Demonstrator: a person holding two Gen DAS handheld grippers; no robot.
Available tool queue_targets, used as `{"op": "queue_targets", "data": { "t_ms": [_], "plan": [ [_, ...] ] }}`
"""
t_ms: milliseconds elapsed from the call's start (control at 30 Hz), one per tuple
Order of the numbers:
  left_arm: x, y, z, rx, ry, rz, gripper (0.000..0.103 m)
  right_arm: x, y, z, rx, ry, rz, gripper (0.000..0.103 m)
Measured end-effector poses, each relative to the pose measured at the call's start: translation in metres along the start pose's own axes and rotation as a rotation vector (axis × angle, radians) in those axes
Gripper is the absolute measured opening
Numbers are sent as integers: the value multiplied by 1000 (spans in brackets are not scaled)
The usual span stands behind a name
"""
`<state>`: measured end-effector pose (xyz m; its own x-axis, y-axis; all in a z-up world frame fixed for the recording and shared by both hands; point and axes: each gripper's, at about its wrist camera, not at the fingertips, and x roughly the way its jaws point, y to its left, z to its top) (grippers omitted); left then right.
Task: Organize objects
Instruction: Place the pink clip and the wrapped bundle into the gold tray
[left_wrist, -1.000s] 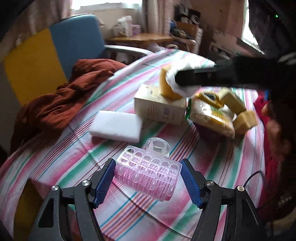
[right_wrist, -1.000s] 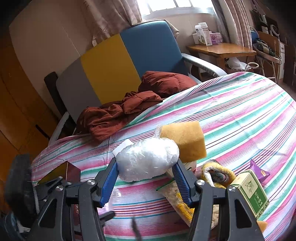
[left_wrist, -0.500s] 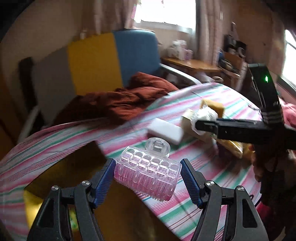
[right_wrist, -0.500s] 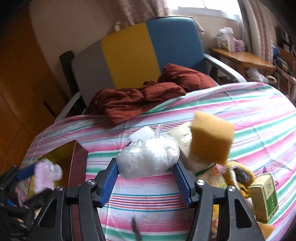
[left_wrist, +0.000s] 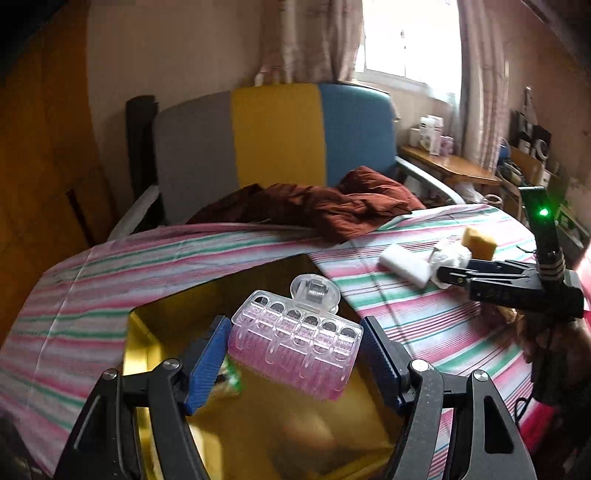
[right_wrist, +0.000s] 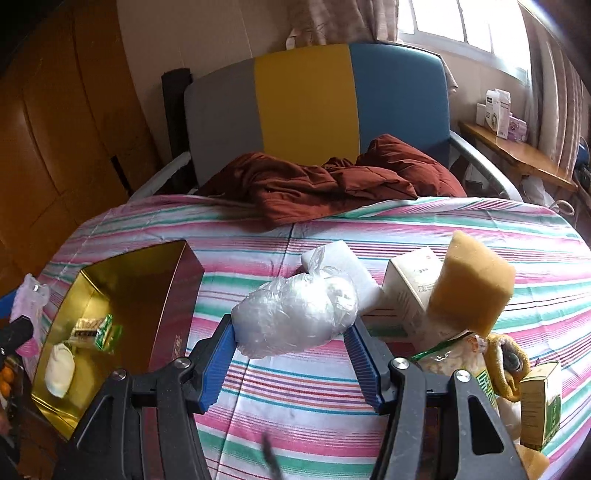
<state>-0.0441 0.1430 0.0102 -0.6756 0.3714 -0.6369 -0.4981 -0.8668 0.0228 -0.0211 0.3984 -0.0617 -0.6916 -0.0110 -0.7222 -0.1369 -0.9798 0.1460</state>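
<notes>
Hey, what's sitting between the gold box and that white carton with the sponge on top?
In the right wrist view, the right gripper holding the plastic bag bundle, with the white foam block behind it, lies between the gold box and the carton.

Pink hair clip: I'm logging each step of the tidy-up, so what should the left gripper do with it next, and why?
Probably lower a little and open. The left gripper holds the pink hair clip directly over the open gold box, which already holds a green packet and a white pouch, so release looks like the next move.
</notes>
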Motion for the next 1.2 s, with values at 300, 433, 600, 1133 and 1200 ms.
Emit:
{"op": "queue_targets", "data": {
  "t_ms": [300,433,600,1133,1200],
  "plan": [
    [-4,44,-34,-106,45,42,72,-6,36,-12,-32,38,44,60],
    [-6,69,-45,-170,52,59,72,-15,67,-16,-48,31,108,60],
    [-10,97,-50,-240,46,67,72,-26,117,-15,-110,26,205,60],
    [-20,139,-47,-359,8,75,88,-16,188,-44,-181,114,330,73],
    [-22,139,-49,-356,6,87,89,-18,185,-48,-176,111,307,73]
  ]
}}
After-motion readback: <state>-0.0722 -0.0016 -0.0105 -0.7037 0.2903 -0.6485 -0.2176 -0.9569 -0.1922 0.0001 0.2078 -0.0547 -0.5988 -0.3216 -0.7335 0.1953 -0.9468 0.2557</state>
